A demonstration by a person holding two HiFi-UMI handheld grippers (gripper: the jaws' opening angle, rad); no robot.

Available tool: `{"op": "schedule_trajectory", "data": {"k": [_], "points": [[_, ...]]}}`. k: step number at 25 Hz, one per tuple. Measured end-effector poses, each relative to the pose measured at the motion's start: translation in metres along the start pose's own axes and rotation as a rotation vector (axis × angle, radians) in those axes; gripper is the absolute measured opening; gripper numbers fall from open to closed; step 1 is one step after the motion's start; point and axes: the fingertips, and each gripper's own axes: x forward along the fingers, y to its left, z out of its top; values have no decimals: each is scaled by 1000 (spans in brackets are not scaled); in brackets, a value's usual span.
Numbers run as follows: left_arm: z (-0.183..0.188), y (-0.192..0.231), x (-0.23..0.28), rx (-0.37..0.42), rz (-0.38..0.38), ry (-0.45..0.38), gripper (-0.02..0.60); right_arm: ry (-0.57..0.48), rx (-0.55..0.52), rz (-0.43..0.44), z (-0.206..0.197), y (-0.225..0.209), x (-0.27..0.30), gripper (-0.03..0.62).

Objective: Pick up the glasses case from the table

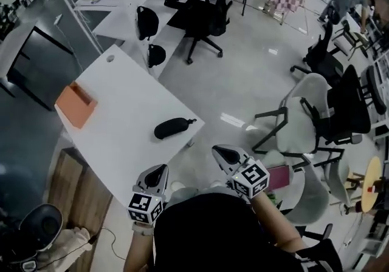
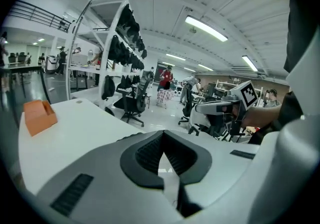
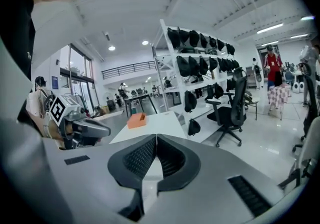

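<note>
- Head view: the black glasses case [image 1: 172,127] is lying flat on the white desk [image 1: 121,101], near the desk's front corner and apart from everything else on it.
- The left gripper [image 1: 157,175] is hovering just off the near desk edge. Its jaws are pressing together and holding nothing.
- The right gripper [image 1: 226,155] is hanging over the floor beside the corner, also fully closed and empty. Neither gripper is touching the case.
- The case is looking long, rounded and smooth, with a small tab sticking out at one end. It is probably light, with a semi-stiff shell that could slip under a pinch.
- The best hold is likely going across the narrow middle, with the jaws opening first. The tapered ends would be squirting out.
- The case is sitting closed, so its contents are not showing.
- An orange box [image 1: 75,105] is sitting open-topped at the far side of the desk. Nothing is showing inside it from here.
</note>
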Motion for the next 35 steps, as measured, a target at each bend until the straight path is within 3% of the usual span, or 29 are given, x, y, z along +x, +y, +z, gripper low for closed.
{"op": "schedule_trajectory", "data": {"k": [14,19,22,23,31,35], "points": [[-39,102,-77,-137,224,-24,17,270,-197,212,-39,42,170,50],[-42,118,-86,-217,354,-43,18,393,-361,291,-61,38,218,184],[-43,123,-88,-265,428,-49,17,499,-421,343,-82,31,241,333],[-43,125,-90,-281,455,-52,17,530,-446,361,-88,29,249,349],[-55,132,-111,-426,680,-89,17,727,-626,522,-135,20,289,373],[-59,131,-119,-478,759,-104,17,777,-832,561,-147,12,304,380]]}}
